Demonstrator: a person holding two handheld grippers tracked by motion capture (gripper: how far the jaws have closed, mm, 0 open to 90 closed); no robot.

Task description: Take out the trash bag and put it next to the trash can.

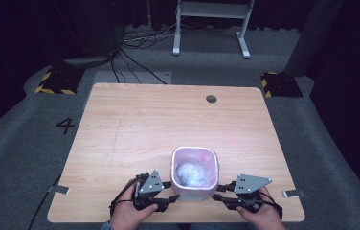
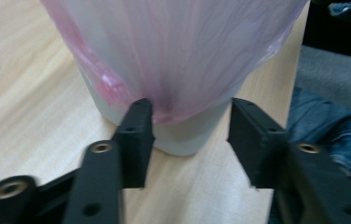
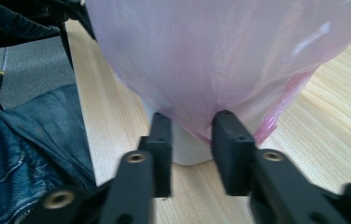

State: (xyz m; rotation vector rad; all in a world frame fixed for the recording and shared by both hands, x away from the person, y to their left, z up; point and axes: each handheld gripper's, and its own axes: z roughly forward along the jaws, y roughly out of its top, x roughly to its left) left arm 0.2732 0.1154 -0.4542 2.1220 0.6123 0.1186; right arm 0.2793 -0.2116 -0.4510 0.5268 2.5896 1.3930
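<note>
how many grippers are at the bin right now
2. The left gripper is at the near-left side of the small white bin lined with a pink bag; the right gripper is at its near-right side. Both have jaws apart.

Pale wooden table (small lined bin near front edge)

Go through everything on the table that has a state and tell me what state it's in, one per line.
Bin: upright, near the table's front edge.
Bag: lining the bin, folded down over its outside.
Wad: crumpled, inside the lined bin.
Left gripper: open, jaws at the bag's lower edge.
Right gripper: jaws narrowly apart at the bag's hem; whether they pinch it is unclear.
</note>
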